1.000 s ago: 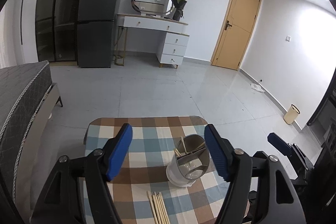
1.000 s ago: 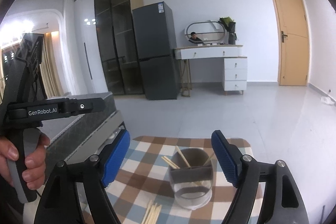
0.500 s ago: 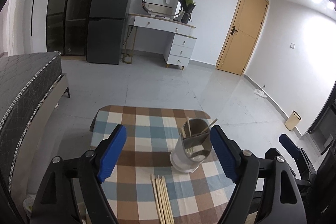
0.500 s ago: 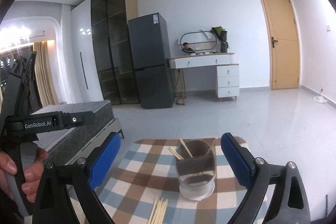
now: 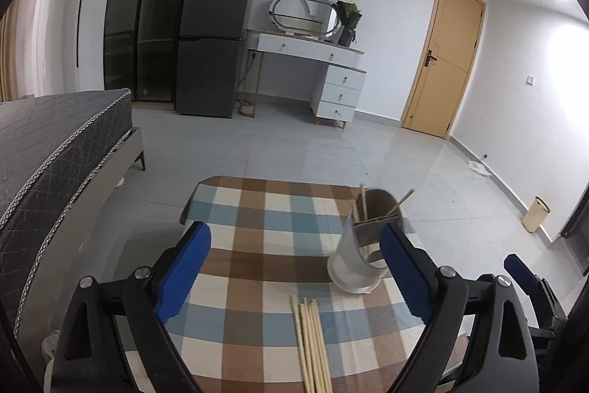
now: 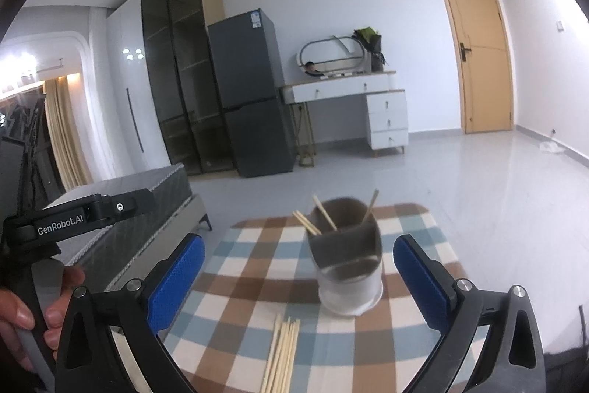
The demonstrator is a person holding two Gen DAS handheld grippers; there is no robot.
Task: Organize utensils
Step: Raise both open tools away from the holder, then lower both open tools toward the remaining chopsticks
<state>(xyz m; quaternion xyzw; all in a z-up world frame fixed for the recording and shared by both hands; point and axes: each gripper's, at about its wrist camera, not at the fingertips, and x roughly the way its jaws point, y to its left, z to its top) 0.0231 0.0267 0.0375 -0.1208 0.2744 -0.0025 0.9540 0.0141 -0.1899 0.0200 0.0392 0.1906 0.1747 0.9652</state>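
Observation:
A grey and white utensil holder (image 5: 362,245) (image 6: 348,264) stands upright on a small table with a checked cloth (image 5: 257,242) (image 6: 235,286). A few wooden chopsticks stick out of it. Several loose chopsticks (image 5: 311,337) (image 6: 281,352) lie bundled on the cloth in front of the holder. My left gripper (image 5: 294,271) hovers above the table with its jaws opening and nothing between them; its right finger overlaps the holder's edge. My right gripper (image 6: 298,280) is also opening, wide, above the chopsticks, with nothing gripped.
A hand (image 6: 22,315) holding the left gripper's handle shows at the left of the right wrist view. A grey bed (image 5: 48,157) stands left of the table. A fridge (image 5: 213,32), a vanity desk (image 5: 313,61) and a door (image 5: 441,58) line the far wall across open tiled floor.
Both grippers have sunk toward the table and opened wider. The holder has shifted right in the left wrist view, and more of the loose chopsticks show.

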